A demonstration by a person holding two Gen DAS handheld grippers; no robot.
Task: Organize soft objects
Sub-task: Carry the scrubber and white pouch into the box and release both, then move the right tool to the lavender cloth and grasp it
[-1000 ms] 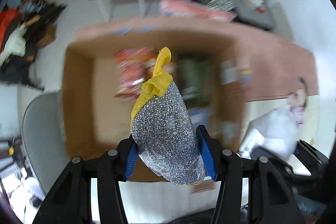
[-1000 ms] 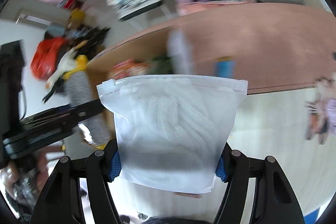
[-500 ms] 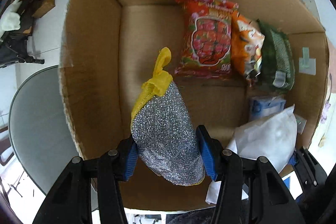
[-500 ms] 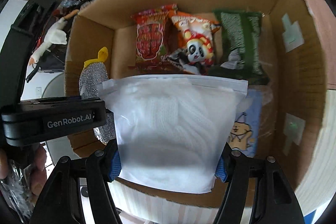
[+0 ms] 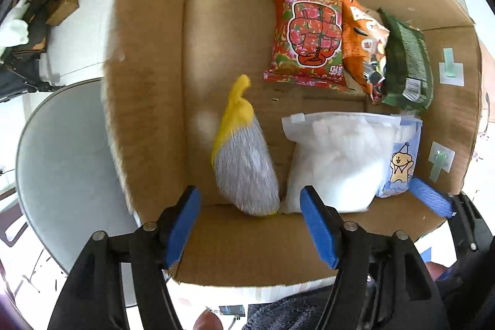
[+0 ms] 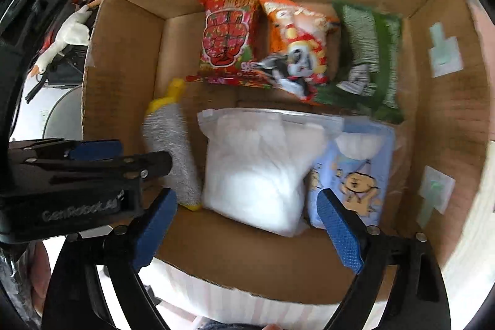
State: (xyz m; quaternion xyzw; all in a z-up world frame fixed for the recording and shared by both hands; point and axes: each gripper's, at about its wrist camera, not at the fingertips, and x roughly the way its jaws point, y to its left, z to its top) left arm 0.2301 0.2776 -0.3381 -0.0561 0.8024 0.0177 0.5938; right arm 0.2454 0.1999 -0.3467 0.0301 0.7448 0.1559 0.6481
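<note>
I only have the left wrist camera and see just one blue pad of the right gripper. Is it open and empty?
Observer: Yes, the right gripper is open and empty; the white zip bag lies in the cardboard box beyond its pads.
Operator: The blue bear pack is half hidden for me.
Observer: The blue bear pack lies flat, print up, the zip bag overlapping its left edge.
Operator: Soft things outside?
Observer: A white goose plush beyond the box's left wall.

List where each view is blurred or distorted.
Left wrist view: silver scrubber smeared by motion; red snack bag sharp; cardboard box walls bowed by fisheye. Right wrist view: overall softer, panda snack bag and green packet streaked.
</note>
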